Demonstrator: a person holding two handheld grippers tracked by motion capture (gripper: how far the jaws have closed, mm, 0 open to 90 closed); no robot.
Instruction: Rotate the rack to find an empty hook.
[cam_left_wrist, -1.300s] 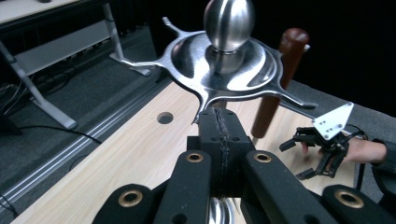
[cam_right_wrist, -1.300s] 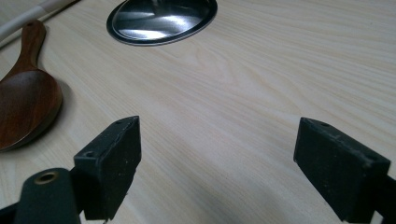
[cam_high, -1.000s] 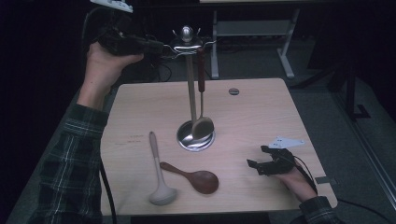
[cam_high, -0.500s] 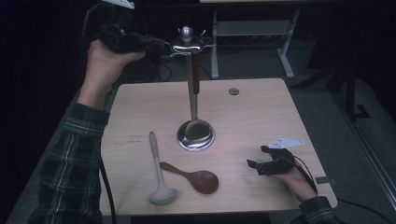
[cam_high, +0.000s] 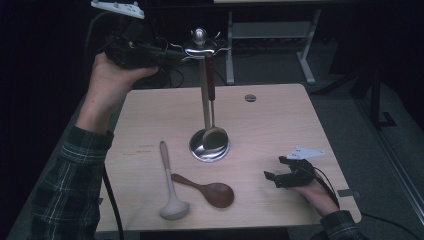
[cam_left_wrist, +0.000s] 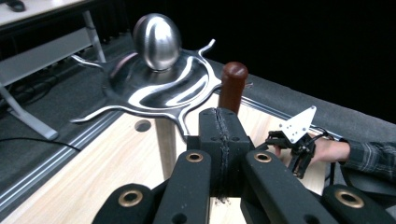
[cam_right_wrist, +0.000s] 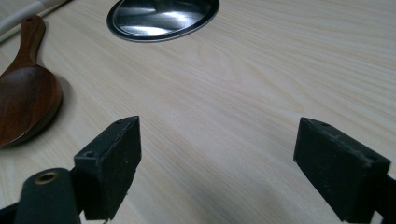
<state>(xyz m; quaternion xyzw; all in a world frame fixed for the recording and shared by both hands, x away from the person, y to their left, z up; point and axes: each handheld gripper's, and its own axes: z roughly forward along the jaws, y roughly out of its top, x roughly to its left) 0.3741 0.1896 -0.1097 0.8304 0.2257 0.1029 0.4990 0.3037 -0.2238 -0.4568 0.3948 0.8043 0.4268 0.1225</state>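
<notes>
Left gripper (cam_high: 167, 55) up at the rack's crown, jaws pressed together with nothing between them, just beside the brown handle tip of the hanging ladle (cam_high: 211, 90). I read this as the moment after hanging: the ladle dangles from a prong of the rack (cam_high: 200, 42), its bowl low over the rack's base disc (cam_high: 210, 147), near the worktop's middle.

To finish well, I'd back the left gripper off level and away from the prongs, not sideways across them; a brush against the handle would set the ladle swinging or lift it off its hook. Slow exit, watch the cable.

Right gripper (cam_high: 276, 177) rests near the right front corner of the worktop (cam_high: 280, 115), jaws spread wide, nothing in them.

Two utensils wait toward the front edge: a pale ladle (cam_high: 170, 190) and a dark wooden spoon (cam_high: 207, 190), lying close together, handles toward the rack.

Materials: the rack is polished steel, egg-shaped knob (cam_left_wrist: 157, 35) over a dished crown with thin curved prongs, slick and reflective. Hung ladle has a glossy reddish-brown handle with rounded end (cam_left_wrist: 232, 84) and a metal bowl. Wooden spoon smooth, oval, shallow. Worktop pale wood grain, matte. Gripper pads black, rubbery, blocky.
</notes>
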